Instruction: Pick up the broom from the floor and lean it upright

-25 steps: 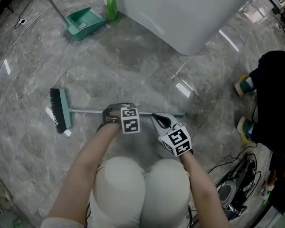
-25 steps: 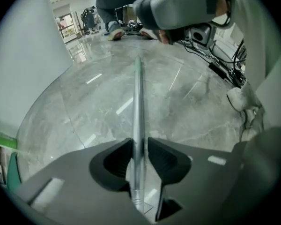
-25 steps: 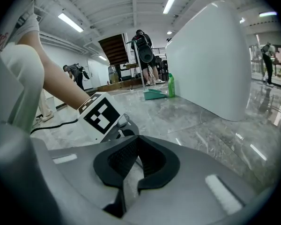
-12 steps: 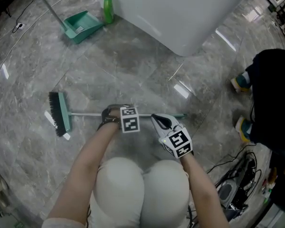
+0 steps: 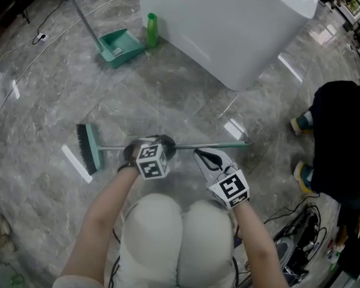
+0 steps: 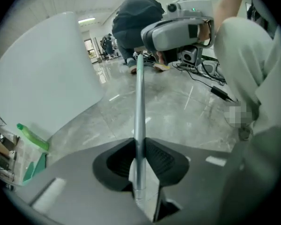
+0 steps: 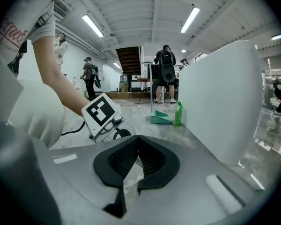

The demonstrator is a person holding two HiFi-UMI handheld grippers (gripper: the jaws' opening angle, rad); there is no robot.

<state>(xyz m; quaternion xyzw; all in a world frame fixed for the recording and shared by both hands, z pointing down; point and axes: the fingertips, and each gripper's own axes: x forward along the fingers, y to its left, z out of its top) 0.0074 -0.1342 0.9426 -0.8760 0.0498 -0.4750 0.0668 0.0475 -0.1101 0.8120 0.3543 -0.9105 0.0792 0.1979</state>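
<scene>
The broom has a green head with dark bristles (image 5: 90, 149) at the left. Its silver handle (image 5: 195, 145) runs right to a green tip (image 5: 246, 143). My left gripper (image 5: 161, 146) is shut on the handle near its middle. In the left gripper view the handle (image 6: 139, 102) runs straight out from between the pressed pads of my left gripper (image 6: 139, 146). My right gripper (image 5: 203, 156) sits just below the handle, to the right of the left one. In the right gripper view the jaw tips of my right gripper (image 7: 136, 142) meet with nothing between them.
A large white tub-like unit (image 5: 240, 23) fills the far side. A green dustpan (image 5: 121, 45) and a green bottle (image 5: 152, 30) stand by its left corner. A person in black (image 5: 342, 137) stands at the right, with cables (image 5: 300, 251) on the floor near them.
Both grippers have risen and the left one has tilted, carrying the handle with it. The broom head has shifted slightly right in the view.
</scene>
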